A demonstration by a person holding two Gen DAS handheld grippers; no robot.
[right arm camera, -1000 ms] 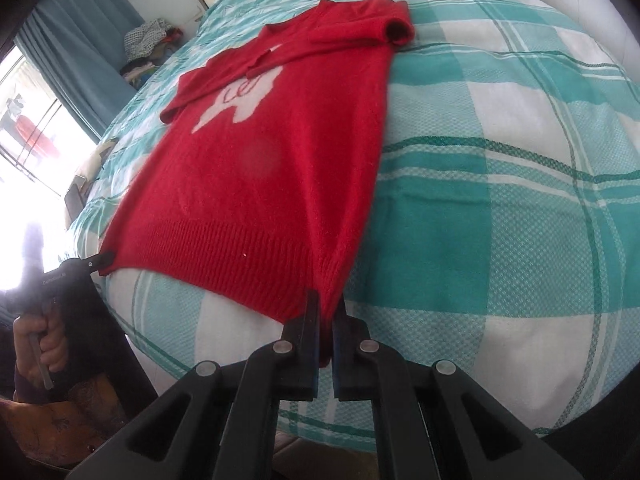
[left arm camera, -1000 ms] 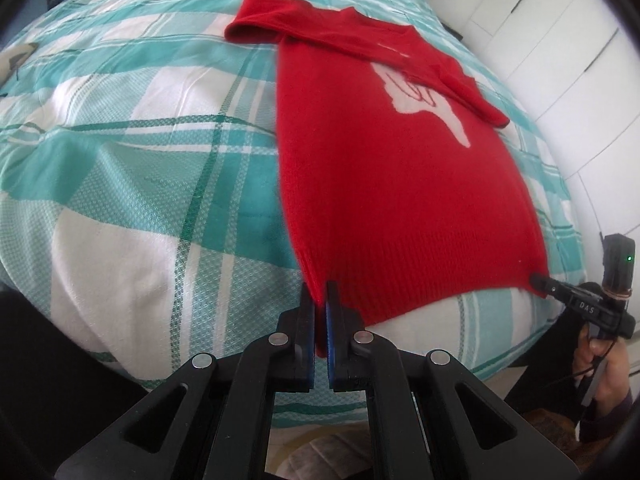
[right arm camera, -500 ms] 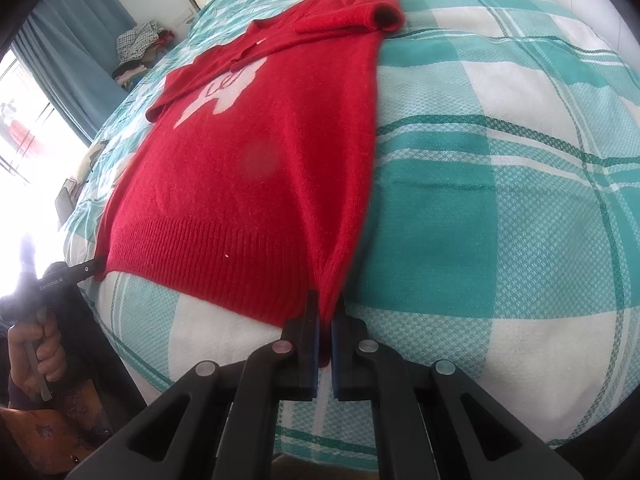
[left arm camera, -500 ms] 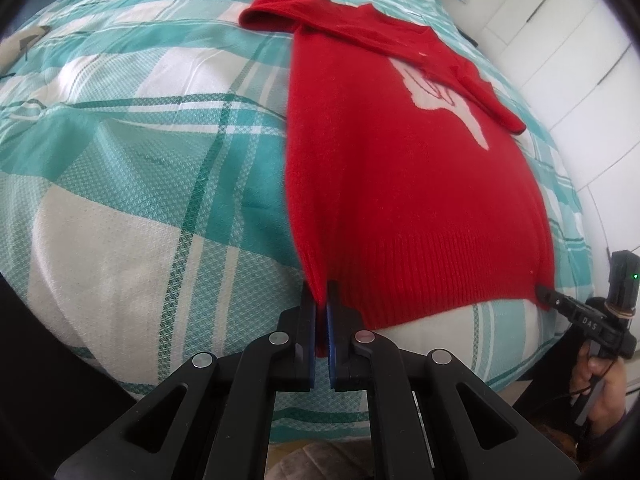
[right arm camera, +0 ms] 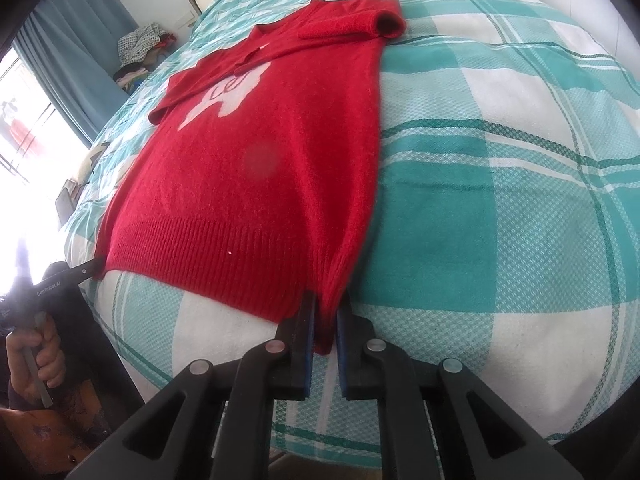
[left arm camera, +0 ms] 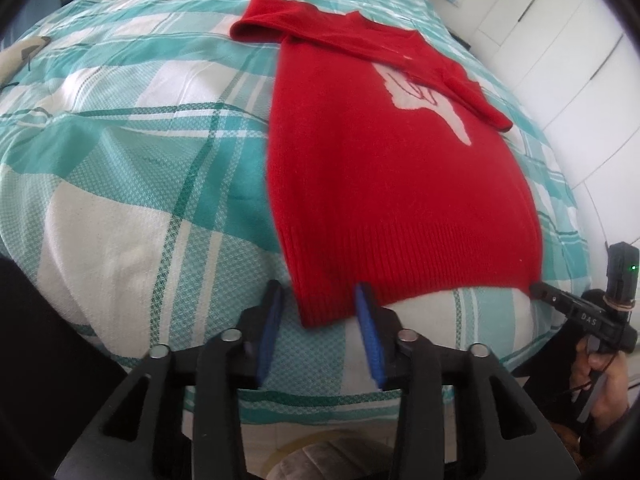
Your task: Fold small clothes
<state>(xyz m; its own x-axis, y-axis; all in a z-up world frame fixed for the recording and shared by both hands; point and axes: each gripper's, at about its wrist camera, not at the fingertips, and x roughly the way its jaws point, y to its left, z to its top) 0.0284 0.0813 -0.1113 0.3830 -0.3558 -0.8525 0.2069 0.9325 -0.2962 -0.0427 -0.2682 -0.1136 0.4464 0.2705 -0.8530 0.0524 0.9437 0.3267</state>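
A small red knit sweater (left arm camera: 384, 184) with a white motif lies flat on the bed, hem toward me; it also shows in the right wrist view (right arm camera: 256, 168). Both sleeves are folded across the chest. My left gripper (left arm camera: 318, 300) is open, its blue pads either side of the hem's left corner, which lies loose on the bed. My right gripper (right arm camera: 325, 312) is shut on the hem's right corner. Each gripper shows in the other's view: the right gripper (left arm camera: 538, 290) at the hem's right corner, the left one (right arm camera: 94, 268) at the left corner.
The bed (left arm camera: 132, 160) has a teal and white checked cover; its near edge is just under the grippers. White wardrobe doors (left arm camera: 560, 40) stand on the right. A blue curtain (right arm camera: 80, 52), a window and a pile of clothes (right arm camera: 140, 48) are at the far left.
My left gripper has opened and let go of the hem's left corner, which now lies on the bed. My right gripper still grips its corner. The sweater was drawn toward the bed's edge.
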